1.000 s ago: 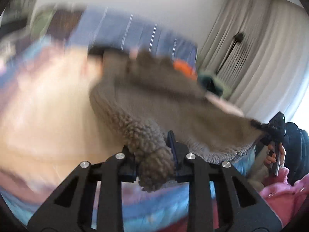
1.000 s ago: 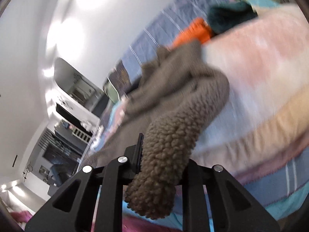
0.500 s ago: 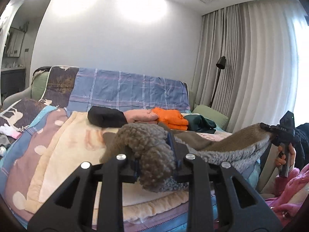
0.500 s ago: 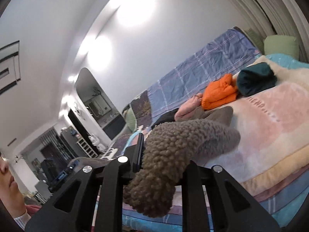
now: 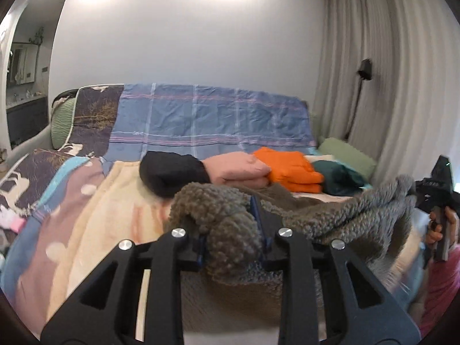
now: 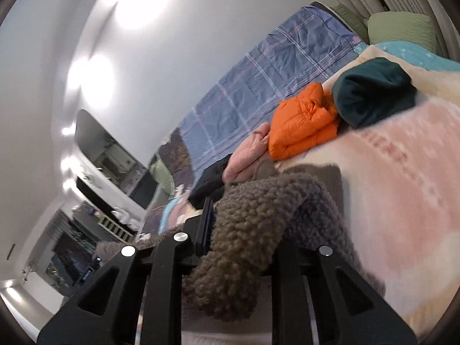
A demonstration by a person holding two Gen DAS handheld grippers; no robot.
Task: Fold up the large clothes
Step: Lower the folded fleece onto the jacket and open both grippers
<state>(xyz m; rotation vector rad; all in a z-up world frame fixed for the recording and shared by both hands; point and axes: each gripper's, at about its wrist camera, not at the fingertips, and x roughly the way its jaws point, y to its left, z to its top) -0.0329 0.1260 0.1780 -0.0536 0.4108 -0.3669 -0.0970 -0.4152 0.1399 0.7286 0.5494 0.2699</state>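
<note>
- No real containers are seen here, so the bed [image 5: 95, 201] is treated as the "holder": it's covered by a pastel blanket [image 6: 402, 172], with a blue plaid cover [image 5: 207, 120] draped over the headboard.
- Four folded bundles are lined up along the head of the bed: a black one [image 5: 169, 172], a pink one [image 5: 235, 169], an orange puffy one [image 6: 302, 126] and a dark green one [image 6: 373, 92].
- A green pillow [image 6: 399, 28] is propped in the corner by the curtain [image 5: 402, 86].
- The brown fleece garment [image 5: 302, 215] is held up just above the blanket, stretched between the two tools, with the rest trailing onto the bed.
- The left gripper [image 5: 233, 244] is clenched on a bunched corner of the fleece; its jaws are nearly closed, with the fabric squeezed between them.
- The right gripper [image 6: 238, 247] is clamped the same way on another thick wad, which hangs out below the jaws.
- In the left wrist view, the right tool is gripped by a hand [image 5: 440, 227].
</note>
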